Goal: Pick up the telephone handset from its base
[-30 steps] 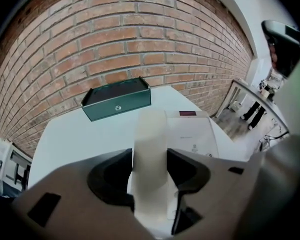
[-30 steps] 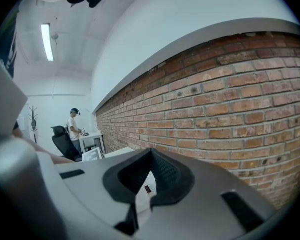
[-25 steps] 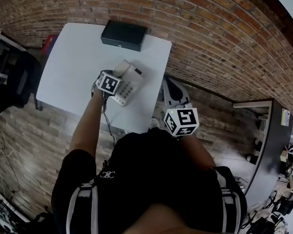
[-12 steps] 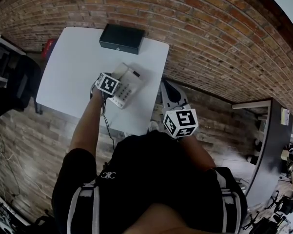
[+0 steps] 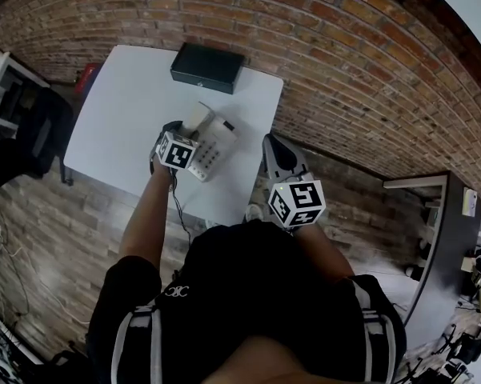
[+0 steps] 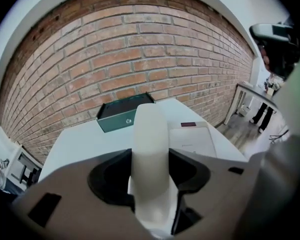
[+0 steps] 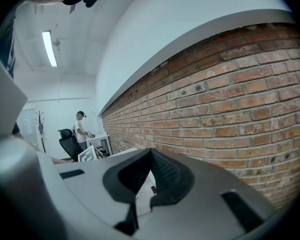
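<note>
A cream telephone handset (image 6: 150, 129) is clamped between the jaws of my left gripper (image 6: 150, 164) and held above the white table (image 6: 80, 139). In the head view the handset (image 5: 198, 118) stands tilted up over the left side of the phone base (image 5: 214, 146), with the left gripper (image 5: 189, 132) just behind it. The base (image 6: 192, 139) lies below and to the right of the handset. My right gripper (image 5: 272, 146) hangs off the table's right edge, away from the phone. Its jaws (image 7: 150, 151) are shut with nothing between them.
A black box (image 5: 206, 67) sits at the table's far edge against the brick wall (image 5: 344, 70). A dark cord (image 5: 177, 206) drops from the phone over the near edge. A black chair (image 5: 32, 130) stands to the left. A person (image 7: 81, 129) is standing far off.
The left gripper has drawn back a little toward the person, and the handset now stands tilted up off the base. The right gripper has barely moved.
</note>
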